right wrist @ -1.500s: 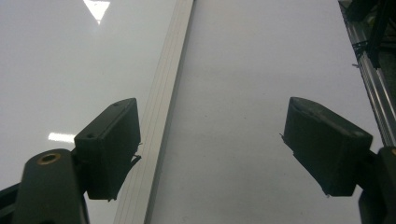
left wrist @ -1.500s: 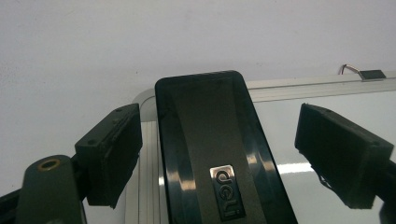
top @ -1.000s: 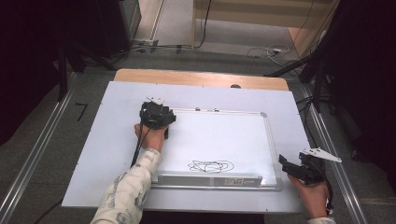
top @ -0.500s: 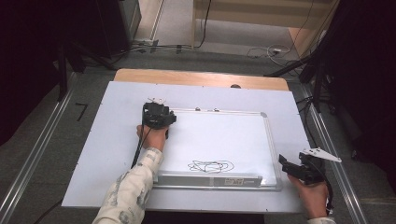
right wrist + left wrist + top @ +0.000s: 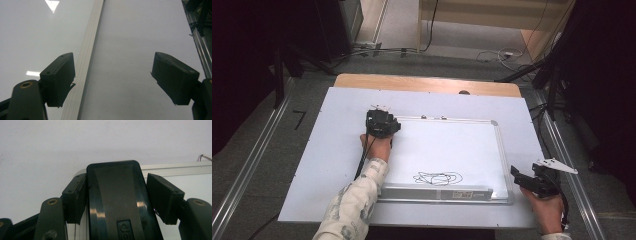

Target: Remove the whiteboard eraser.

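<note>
Whiteboard (image 5: 452,150) lies flat on the white tabletop (image 5: 337,110), with a black scribble (image 5: 438,177) near its bottom edge. Left claw (image 5: 382,123) sits at the board's top-left corner, pinching a black eraser (image 5: 117,197); one jaw touches it, the other looks a hair off. Right claw (image 5: 532,181) is spread wide with nothing in it, just off the board's lower-right corner, over its aluminium frame (image 5: 86,62). Grey floor and cables (image 5: 492,54) behind.

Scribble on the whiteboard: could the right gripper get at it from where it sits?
Probably yes. The right gripper sits open just off the whiteboard's right edge; bare board lies between it and the scribble.
</note>
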The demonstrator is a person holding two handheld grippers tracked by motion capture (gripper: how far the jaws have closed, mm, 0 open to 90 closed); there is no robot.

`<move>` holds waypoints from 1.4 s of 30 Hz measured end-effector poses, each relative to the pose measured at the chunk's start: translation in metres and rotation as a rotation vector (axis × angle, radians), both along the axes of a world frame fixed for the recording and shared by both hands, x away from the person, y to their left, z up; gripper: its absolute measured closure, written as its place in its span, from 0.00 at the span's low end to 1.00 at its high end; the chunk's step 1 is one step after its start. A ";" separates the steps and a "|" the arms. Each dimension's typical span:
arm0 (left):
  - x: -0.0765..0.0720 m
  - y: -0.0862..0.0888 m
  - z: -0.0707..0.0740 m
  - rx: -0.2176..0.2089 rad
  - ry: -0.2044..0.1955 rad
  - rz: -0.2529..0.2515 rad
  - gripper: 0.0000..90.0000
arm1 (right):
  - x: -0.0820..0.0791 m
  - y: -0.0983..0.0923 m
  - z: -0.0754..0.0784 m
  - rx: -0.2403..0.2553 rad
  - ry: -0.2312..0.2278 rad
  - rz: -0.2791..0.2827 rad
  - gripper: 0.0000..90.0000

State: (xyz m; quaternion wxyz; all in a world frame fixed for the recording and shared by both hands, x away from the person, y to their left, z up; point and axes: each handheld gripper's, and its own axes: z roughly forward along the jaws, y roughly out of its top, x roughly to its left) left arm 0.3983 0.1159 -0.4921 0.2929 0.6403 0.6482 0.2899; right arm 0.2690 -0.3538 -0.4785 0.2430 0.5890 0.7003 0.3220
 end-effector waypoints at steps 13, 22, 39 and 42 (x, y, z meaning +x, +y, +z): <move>-0.004 -0.002 -0.002 -0.029 0.016 0.032 0.37 | 0.000 0.001 0.000 0.000 -0.001 0.002 0.19; -0.003 -0.001 -0.004 -0.048 -0.013 0.037 0.37 | 0.000 0.001 0.000 0.001 -0.001 0.002 0.19; -0.002 -0.001 -0.005 -0.009 -0.020 0.018 0.39 | 0.000 0.000 0.000 0.001 0.000 0.003 0.19; -0.002 -0.001 -0.005 -0.004 -0.020 0.016 0.40 | 0.000 0.001 0.000 0.000 -0.001 0.003 0.19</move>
